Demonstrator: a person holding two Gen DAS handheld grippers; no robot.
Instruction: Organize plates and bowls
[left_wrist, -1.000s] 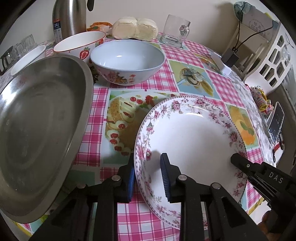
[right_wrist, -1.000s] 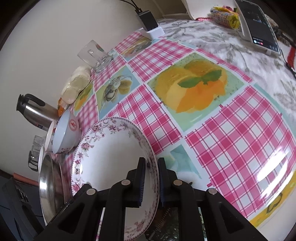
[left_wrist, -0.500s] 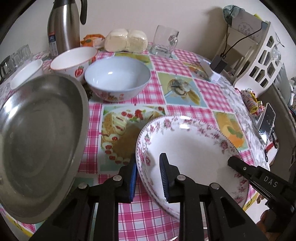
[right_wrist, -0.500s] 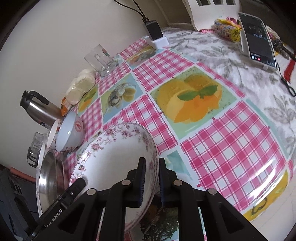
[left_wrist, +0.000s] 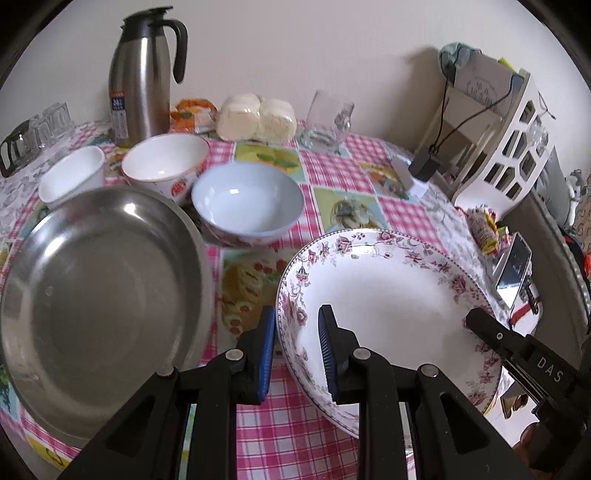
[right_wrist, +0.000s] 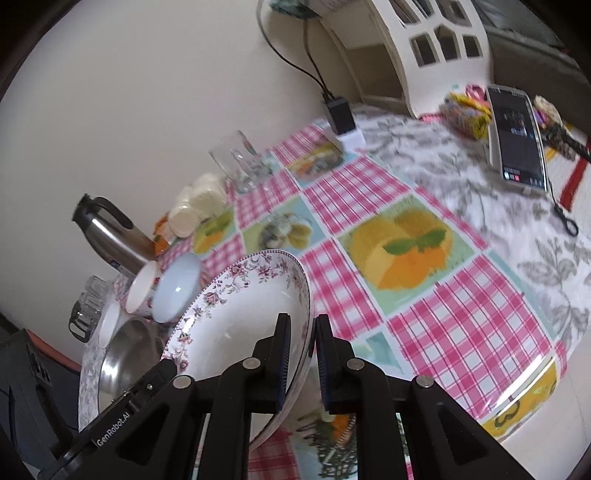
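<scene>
White plate (left_wrist: 388, 295), pink floral rim; pink-checked tablecloth (right_wrist: 461, 332).

The near rim of the floral plate (left_wrist: 388, 295) is hidden behind black gripper fingers. The steel dish (left_wrist: 99, 288) is cut off at the left edge, and in the right wrist view only a sliver (right_wrist: 129, 343) shows behind the plate. Glasses (left_wrist: 40, 125) at far left are too blurred to count. The phone (right_wrist: 517, 136) screen is unreadable

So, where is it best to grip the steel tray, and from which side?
Probably at the raised rim of the steel tray, on the near edge. It is wide and shallow, so only the thin rim fits between fingers, one inside, one outside.
</scene>
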